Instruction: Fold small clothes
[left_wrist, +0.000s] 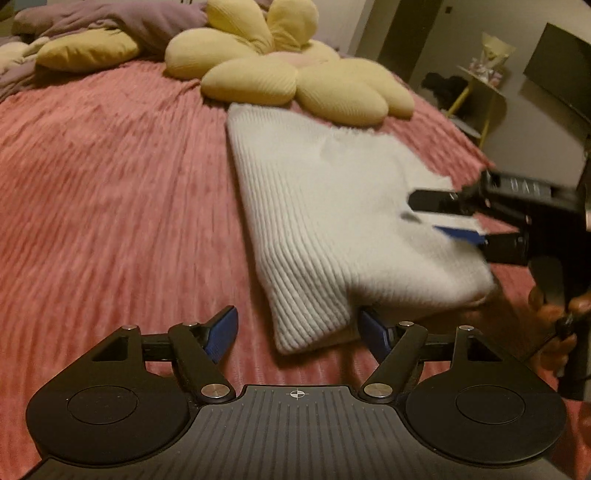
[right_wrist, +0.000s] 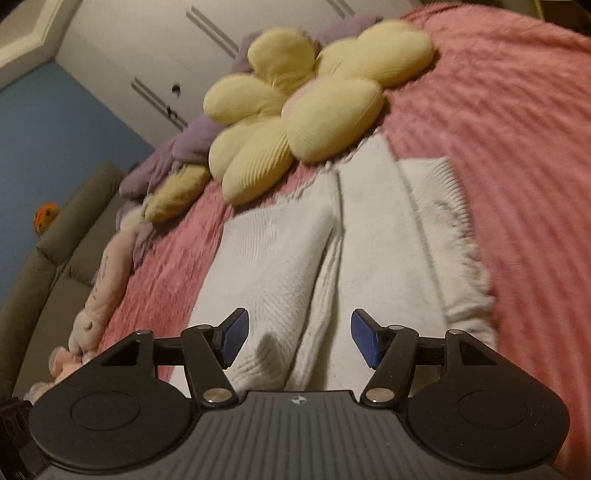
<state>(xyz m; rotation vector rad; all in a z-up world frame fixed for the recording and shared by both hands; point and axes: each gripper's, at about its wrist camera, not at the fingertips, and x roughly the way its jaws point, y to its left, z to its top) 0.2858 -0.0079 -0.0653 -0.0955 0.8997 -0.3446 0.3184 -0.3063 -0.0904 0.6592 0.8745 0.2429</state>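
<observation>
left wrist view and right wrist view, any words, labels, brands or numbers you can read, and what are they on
No text can be read with confidence in either view.
Pale raised lettering on the body of the right gripper, seen from the left wrist view: too blurred to read.
Crosshair mark on the left gripper housing and on the right gripper's housing: a symbol only, no letters.
White knit garment, flower pillow, pink blanket: no label or print visible.

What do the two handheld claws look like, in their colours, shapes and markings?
Both the left claw and the right claw look alike: matte black bodies with ribbed centre plates, two round discs on each side, silver pivot screws, a small white crosshair mark, and blue textured pads on black fingers. No cables or sleeves are visible.
</observation>
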